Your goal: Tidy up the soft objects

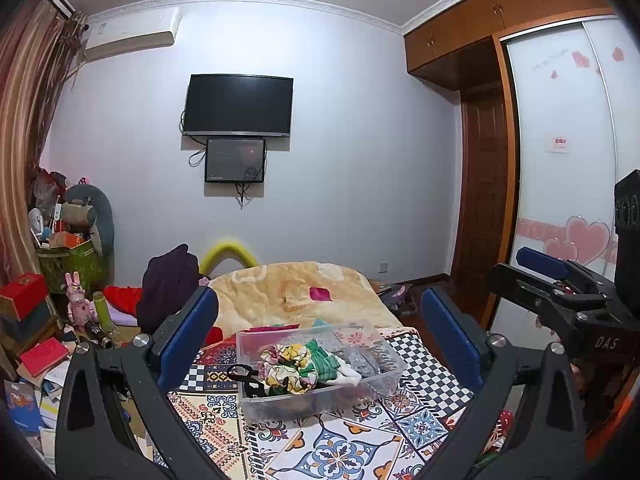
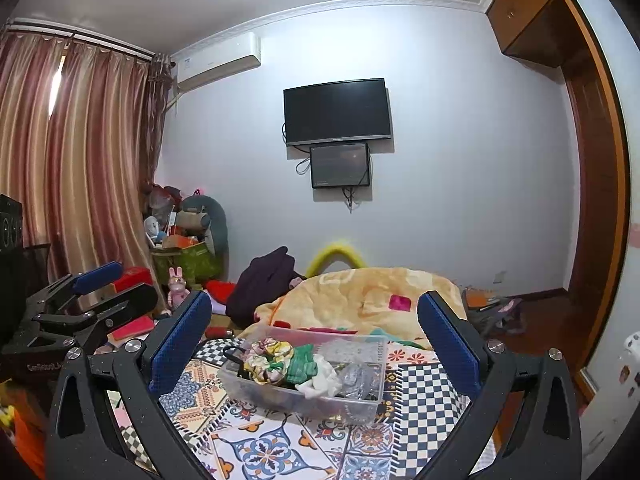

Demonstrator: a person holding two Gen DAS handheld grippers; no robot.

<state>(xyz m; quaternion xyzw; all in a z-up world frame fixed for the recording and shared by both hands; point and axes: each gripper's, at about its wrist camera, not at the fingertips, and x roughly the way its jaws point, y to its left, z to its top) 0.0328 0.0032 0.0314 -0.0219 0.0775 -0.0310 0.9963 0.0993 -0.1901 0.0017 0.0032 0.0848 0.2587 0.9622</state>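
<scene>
Both left tongs (image 1: pixel 320 336) and right tongs (image 2: pixel 314 340) wide open, empty, hovering near clear bin (image 1: pixel 384 380) on bed; floral scrunchie (image 1: pixel 286 368) inside looks light, squishy, pinch its bunched middle.

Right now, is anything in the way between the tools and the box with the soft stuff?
Nothing visible. Both the left tool and right tool are open and empty, with only patterned bedspread before the clear plastic box.

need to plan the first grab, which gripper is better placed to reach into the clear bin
Roughly even, slight edge left: the clear bin sits centred between the open left gripper; it sits left of centre for the open right gripper.
</scene>
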